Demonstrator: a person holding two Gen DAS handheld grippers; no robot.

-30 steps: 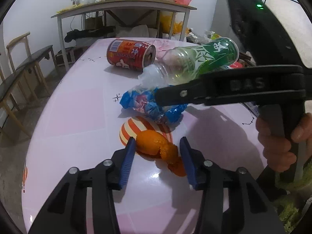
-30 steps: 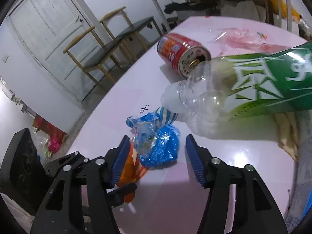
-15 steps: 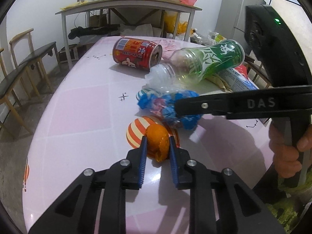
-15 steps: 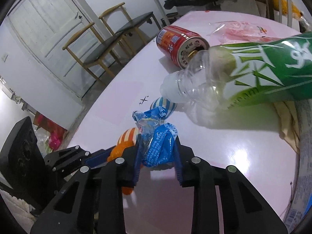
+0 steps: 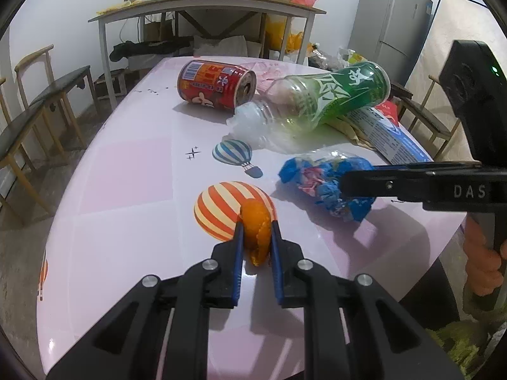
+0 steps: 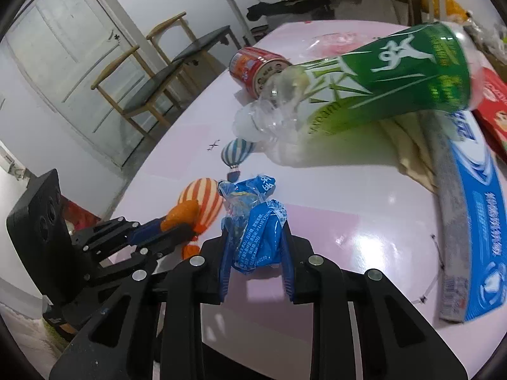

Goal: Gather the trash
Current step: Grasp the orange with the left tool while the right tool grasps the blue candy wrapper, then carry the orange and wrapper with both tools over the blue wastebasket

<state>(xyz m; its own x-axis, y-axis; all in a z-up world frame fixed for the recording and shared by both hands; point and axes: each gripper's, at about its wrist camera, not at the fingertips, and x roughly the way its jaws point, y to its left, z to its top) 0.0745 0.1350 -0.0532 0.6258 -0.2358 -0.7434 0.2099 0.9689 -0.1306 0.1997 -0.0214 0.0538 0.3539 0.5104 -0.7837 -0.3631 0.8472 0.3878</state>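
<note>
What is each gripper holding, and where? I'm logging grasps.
Left gripper pinches the orange peel across its middle; right gripper clamps the crumpled blue wrapper by its lower half.

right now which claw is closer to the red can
Left. The left claw, shut on the orange peel, sits nearer the red can; the right claw holds the blue wrapper farther off.

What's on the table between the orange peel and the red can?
Only printed balloons, striped orange and blue, lie between orange peel and red can, seen from the left wrist.

Black left gripper (image 5: 256,237), blue pads, silver screws, "DAS" lettering
</note>
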